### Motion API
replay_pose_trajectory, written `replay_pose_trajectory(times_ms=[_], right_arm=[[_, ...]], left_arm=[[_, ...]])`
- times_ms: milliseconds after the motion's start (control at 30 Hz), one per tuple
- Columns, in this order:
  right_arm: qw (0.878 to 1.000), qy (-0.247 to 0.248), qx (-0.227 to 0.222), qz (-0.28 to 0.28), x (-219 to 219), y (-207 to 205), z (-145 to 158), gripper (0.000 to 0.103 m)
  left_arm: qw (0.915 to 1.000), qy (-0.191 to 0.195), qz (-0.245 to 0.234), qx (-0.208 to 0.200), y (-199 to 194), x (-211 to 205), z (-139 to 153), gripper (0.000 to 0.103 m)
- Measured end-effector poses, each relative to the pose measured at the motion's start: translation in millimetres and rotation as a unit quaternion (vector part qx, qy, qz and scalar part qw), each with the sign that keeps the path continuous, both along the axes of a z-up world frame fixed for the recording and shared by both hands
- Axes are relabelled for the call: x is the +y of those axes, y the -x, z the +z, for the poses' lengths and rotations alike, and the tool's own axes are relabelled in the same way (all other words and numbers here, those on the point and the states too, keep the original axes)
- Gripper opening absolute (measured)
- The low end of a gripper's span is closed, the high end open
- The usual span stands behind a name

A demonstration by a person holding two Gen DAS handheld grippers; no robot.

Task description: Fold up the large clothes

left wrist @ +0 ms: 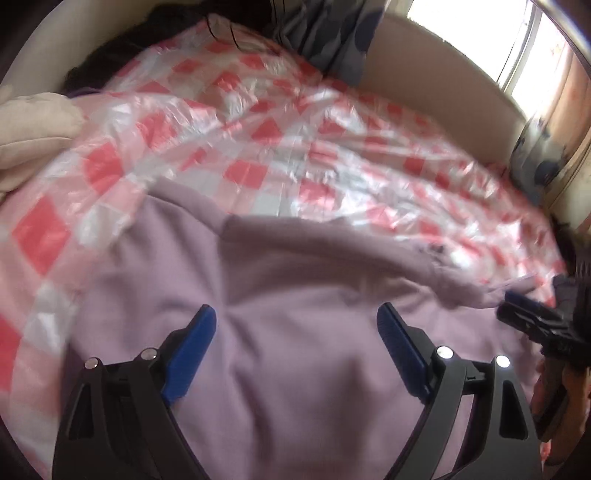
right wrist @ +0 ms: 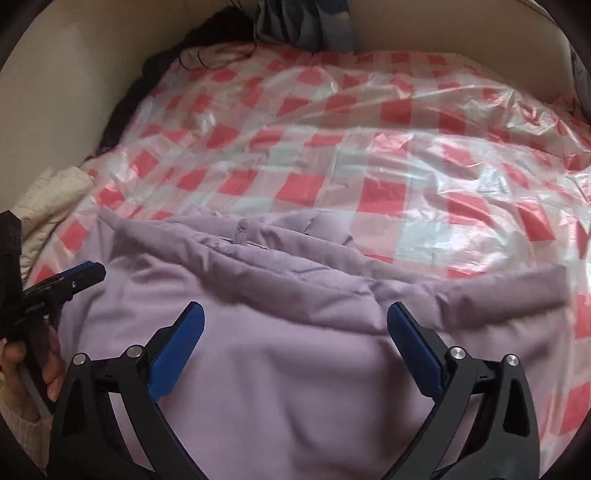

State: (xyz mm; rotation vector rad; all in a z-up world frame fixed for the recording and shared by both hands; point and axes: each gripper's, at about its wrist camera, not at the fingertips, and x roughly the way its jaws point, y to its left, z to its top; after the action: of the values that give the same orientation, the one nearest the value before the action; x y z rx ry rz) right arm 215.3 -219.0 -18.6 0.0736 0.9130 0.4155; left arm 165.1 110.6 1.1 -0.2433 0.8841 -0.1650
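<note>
A large lilac padded jacket lies on the red-and-white checked plastic sheet. In the right wrist view the jacket shows a quilted folded edge with a zipper along its far side and a sleeve end at the right. My left gripper is open and empty just above the jacket's smooth panel. My right gripper is open and empty above the jacket near the quilted edge. The right gripper shows side-on at the right of the left wrist view; the left gripper shows at the left of the right wrist view.
A cream garment lies at the left edge of the sheet. Dark clothing and a grey-blue cloth sit at the far end. A beige wall curves round the sheet; a bright window is at far right.
</note>
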Motion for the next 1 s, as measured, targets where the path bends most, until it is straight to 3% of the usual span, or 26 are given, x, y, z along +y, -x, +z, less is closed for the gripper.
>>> replay_pose_trajectory(times_ms=[100, 200, 267, 300, 367, 500, 600, 667, 833, 1000], right_arm=[[0.998, 0.026, -0.033, -0.039, -41.1, 51.9, 11.1, 0.096], [0.996, 0.027, 0.014, -0.085, -83.5, 61.6, -33.4, 0.096], [0.997, 0.010, 0.040, -0.071, -90.2, 55.5, -61.6, 0.096], [0.997, 0.009, 0.041, -0.071, -90.4, 55.7, -57.3, 0.096], [0.997, -0.008, 0.044, -0.059, -97.3, 62.9, -36.7, 0.096], [0.992, -0.086, 0.036, -0.086, -151.0, 121.2, 2.2, 0.096], [0.981, -0.143, 0.083, -0.101, -194.4, 173.1, -9.1, 0.096], [0.964, -0.202, 0.129, -0.116, -217.5, 200.8, -30.9, 0.096], [0.938, -0.279, 0.176, -0.109, -221.8, 229.2, -65.2, 0.096], [0.928, -0.301, 0.190, -0.111, -206.7, 223.6, -73.6, 0.097]], left_arm=[[0.9997, -0.013, 0.007, -0.020, 37.7, 15.4, 10.7, 0.085], [0.9994, -0.034, 0.011, -0.005, 56.0, 22.3, -13.6, 0.085], [0.9992, -0.040, 0.007, -0.001, 55.4, 19.7, -31.7, 0.086], [0.9977, -0.067, 0.008, -0.002, 56.0, 13.6, -33.9, 0.086], [0.9973, -0.073, 0.007, 0.007, 58.8, 11.0, -24.5, 0.086], [1.0000, 0.009, 0.004, 0.002, 109.7, 39.3, 13.1, 0.086], [0.9984, 0.053, 0.008, 0.017, 157.4, 68.2, 21.6, 0.086], [0.9961, 0.076, 0.016, 0.041, 178.3, 84.2, 15.5, 0.086], [0.9759, 0.184, 0.039, 0.110, 214.8, 120.2, -17.5, 0.086], [0.9659, 0.221, 0.045, 0.127, 215.4, 119.8, -33.5, 0.086]])
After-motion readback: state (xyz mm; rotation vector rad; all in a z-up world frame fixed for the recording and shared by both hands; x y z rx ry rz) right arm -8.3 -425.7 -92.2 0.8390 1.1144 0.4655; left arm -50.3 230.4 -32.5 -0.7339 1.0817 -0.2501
